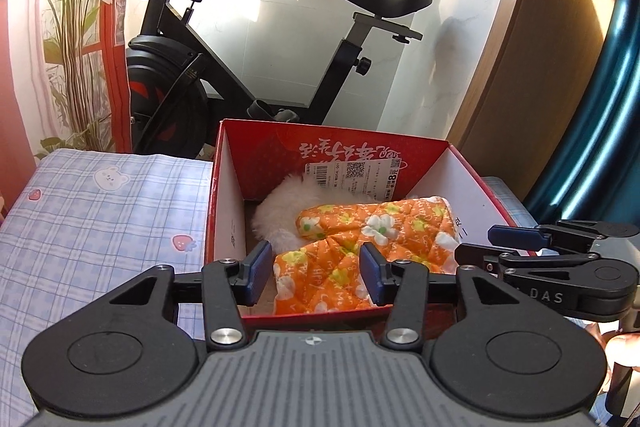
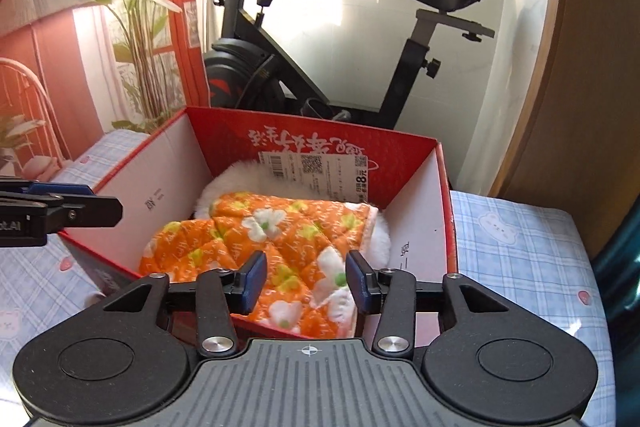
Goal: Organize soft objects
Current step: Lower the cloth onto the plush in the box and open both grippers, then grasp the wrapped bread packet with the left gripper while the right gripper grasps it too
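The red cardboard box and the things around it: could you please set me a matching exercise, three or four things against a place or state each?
Things:
1. orange flower-print quilted cloth
2. white fluffy plush item
3. red cardboard box
4. black exercise bike

Places or states:
A. stands on the blue checked sheet
B. lies on top, inside the box
C. stands behind the box, by the white wall
D. partly covered, at the back of the box

Pairs: 1-B, 2-D, 3-A, 4-C
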`<action>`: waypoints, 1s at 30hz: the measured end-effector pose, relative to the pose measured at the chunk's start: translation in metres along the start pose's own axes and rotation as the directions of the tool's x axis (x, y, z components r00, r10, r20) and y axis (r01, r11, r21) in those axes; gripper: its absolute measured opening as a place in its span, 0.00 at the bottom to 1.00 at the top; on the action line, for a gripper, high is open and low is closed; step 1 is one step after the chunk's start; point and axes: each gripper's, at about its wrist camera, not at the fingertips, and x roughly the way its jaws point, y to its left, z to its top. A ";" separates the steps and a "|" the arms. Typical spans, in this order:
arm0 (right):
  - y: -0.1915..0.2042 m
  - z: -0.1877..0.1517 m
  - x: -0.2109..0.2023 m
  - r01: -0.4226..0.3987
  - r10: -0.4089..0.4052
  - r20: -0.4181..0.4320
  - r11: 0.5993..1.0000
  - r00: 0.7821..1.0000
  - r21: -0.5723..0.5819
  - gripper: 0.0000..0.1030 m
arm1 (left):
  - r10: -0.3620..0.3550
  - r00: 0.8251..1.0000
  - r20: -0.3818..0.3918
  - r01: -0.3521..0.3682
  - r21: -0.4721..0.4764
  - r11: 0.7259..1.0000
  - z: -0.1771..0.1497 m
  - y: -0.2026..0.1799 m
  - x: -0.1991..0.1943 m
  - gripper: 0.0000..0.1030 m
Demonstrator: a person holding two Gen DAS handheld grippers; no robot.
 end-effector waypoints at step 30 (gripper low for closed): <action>-0.011 -0.116 -0.099 -0.003 0.000 -0.029 0.993 1.000 -0.114 0.51 | 0.033 0.999 -0.036 -0.032 0.037 0.999 -0.071 -0.050 -0.062 0.50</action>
